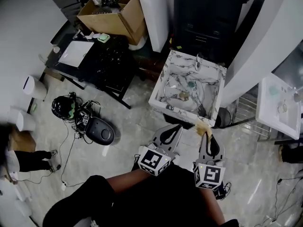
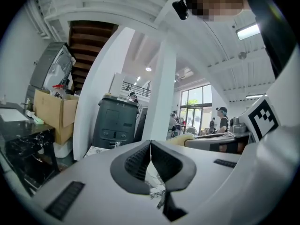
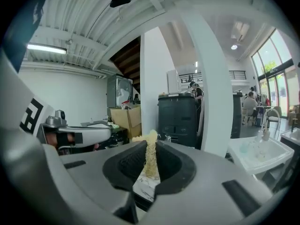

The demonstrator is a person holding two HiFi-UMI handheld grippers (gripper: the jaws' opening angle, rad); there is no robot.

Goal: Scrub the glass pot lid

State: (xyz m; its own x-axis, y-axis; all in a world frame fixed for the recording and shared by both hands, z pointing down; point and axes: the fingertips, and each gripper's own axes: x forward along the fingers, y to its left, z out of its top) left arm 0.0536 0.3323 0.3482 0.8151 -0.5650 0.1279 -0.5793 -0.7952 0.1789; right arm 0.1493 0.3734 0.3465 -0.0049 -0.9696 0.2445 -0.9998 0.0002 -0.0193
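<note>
One marble sink (image 1: 159, 88) holds the glass pot lid (image 1: 182, 92), lying inside the basin. Near its front rim, the left gripper (image 1: 178, 126) (image 2: 150, 145) is closed and empty. The right gripper (image 1: 204, 134) (image 3: 150, 148) clamps a fibrous yellow scrubber (image 1: 203, 127) (image 3: 150, 159).

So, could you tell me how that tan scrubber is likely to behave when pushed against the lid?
Probably soft and springy: the scrubber looks like a fibrous tangle squeezed thin between the right gripper's shut jaws. Likely light too, since its free tip stands up unsupported.
</note>
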